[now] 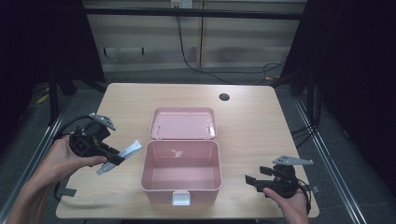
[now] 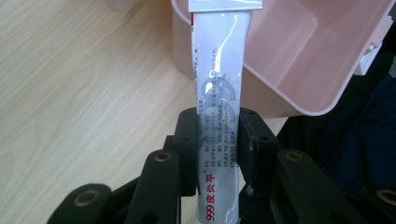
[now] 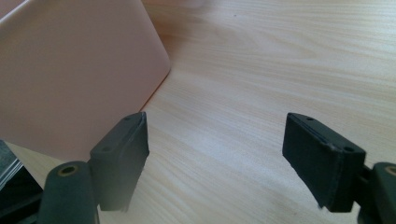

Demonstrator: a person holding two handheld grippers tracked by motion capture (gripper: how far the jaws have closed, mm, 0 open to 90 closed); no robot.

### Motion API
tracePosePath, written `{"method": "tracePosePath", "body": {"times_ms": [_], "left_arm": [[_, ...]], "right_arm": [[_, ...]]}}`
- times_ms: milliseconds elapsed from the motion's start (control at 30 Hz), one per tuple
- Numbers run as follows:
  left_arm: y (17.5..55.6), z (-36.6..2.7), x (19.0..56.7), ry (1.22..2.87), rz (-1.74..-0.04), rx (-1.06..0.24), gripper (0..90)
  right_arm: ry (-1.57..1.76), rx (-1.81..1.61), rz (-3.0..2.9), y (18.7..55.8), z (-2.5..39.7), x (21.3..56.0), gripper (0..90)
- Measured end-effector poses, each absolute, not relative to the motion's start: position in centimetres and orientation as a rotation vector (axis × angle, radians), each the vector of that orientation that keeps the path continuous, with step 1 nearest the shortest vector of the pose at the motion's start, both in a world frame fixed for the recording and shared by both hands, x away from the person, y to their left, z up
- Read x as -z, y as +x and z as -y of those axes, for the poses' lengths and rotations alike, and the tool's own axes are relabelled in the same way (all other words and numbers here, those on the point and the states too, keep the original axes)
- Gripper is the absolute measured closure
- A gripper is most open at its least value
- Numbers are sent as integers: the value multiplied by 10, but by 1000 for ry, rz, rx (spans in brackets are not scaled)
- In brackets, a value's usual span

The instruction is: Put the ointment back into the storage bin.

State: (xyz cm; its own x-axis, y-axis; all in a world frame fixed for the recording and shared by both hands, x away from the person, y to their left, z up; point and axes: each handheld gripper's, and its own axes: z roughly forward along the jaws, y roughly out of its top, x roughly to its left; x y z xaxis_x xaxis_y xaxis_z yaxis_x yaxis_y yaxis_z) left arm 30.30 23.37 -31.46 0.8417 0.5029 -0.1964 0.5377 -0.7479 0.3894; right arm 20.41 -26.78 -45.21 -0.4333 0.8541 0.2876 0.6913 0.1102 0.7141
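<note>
A pink plastic box (image 1: 181, 191) stands open at the table's middle front, its lid (image 1: 183, 123) folded back flat behind it. My left gripper (image 1: 117, 159) is shut on a silver ointment tube (image 1: 122, 156) just left of the box. In the left gripper view the tube (image 2: 219, 93) runs up between the jaws toward the box's rim (image 2: 280, 88). My right gripper (image 1: 251, 180) hovers low at the box's right, jaws wide open with nothing between them (image 3: 215, 158). The box wall (image 3: 70, 84) is to its left.
A round cable hole (image 1: 224, 97) sits near the table's far right corner. A white latch (image 1: 181, 199) hangs on the box's front. Bare wood (image 1: 261, 130) spreads right of the box. Cables trail on the floor behind the table.
</note>
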Motion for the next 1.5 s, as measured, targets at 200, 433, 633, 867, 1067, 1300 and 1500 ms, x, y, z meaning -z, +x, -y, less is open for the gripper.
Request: {"method": "tracePosePath", "body": {"times_ms": [200, 433, 633, 867, 1067, 1300, 1500], "left_arm": [[304, -221, 309, 2599, -733, 110, 710], [307, -205, 301, 2592, -717, 108, 710], [307, -193, 300, 2604, -682, 113, 709], [309, -178, 297, 2639, -634, 111, 710], [307, -167, 297, 2656, -562, 119, 710], [309, -154, 298, 2668, -539, 140, 709], [308, -140, 301, 2711, -497, 170, 709]], "right_arm": [[1548, -1222, -2186, 204, 268, 452, 218], [1547, -1223, -2190, 204, 268, 452, 214], [1546, -1223, -2192, 204, 267, 452, 214], [1547, -1224, -2194, 204, 267, 452, 213], [1547, -1226, -2197, 205, 267, 452, 213], [1547, -1226, -2197, 205, 268, 452, 212], [1551, -1223, -2196, 205, 267, 452, 208]]}}
